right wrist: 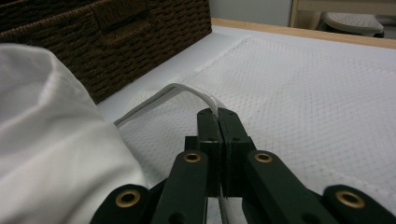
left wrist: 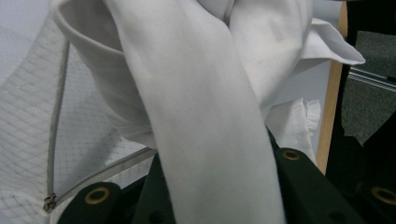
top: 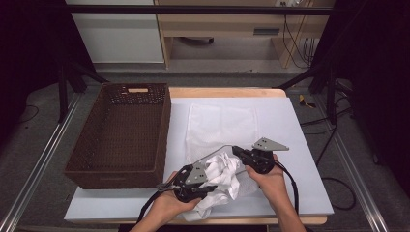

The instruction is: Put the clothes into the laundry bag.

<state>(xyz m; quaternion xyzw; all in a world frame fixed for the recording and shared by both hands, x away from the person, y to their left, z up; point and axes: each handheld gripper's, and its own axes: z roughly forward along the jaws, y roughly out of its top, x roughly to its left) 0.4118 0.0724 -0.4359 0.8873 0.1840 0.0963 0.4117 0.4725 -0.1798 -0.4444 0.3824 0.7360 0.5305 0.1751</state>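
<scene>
From my remote seat I saw two black handheld grippers, the left gripper (top: 205, 186) and the right gripper (top: 235, 150), each topped by a grey three-cornered plate and trailing a black cable. Their jaws were matte black, with brass-ringed screw holes near the base. The forearms were bare, sleeveless.

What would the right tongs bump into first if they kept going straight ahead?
Probably the brown wicker basket. The right tongs, shut on the mesh bag's zipper edge, point across the bag toward it, though depth is unclear.
</scene>
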